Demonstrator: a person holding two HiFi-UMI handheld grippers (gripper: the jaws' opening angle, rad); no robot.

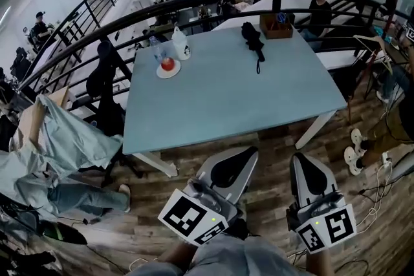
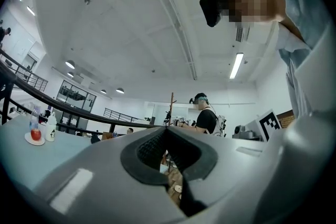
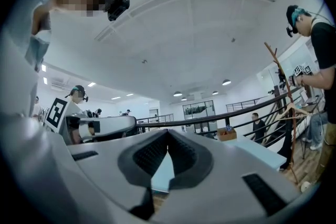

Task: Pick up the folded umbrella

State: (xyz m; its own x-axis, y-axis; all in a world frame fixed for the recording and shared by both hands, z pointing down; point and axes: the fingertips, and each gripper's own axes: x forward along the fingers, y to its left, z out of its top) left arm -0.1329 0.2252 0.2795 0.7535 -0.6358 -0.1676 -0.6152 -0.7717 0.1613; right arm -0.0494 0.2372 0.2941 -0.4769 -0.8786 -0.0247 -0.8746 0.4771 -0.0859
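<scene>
The folded black umbrella [image 1: 252, 37] lies on the far side of the light blue table [image 1: 226, 100], its strap trailing toward me. Both grippers hang over the wooden floor on the near side of the table, well short of the umbrella. My left gripper [image 1: 249, 150] points at the table's near edge, its jaws shut with nothing between them. My right gripper [image 1: 299, 157] is beside it, also shut and empty. The left gripper view shows pads [image 2: 152, 147] meeting at the tip; the right gripper view shows pads [image 3: 152, 152] touching, with the table [image 3: 252, 147] beyond.
A wooden box [image 1: 277, 26] stands just right of the umbrella. A plate with a red apple [image 1: 168, 66] and a white bottle [image 1: 180, 43] sit at the table's far left. A dark railing [image 1: 194, 0] curves behind, a chair [image 1: 103, 77] stands left, slippers [image 1: 354, 150] lie right.
</scene>
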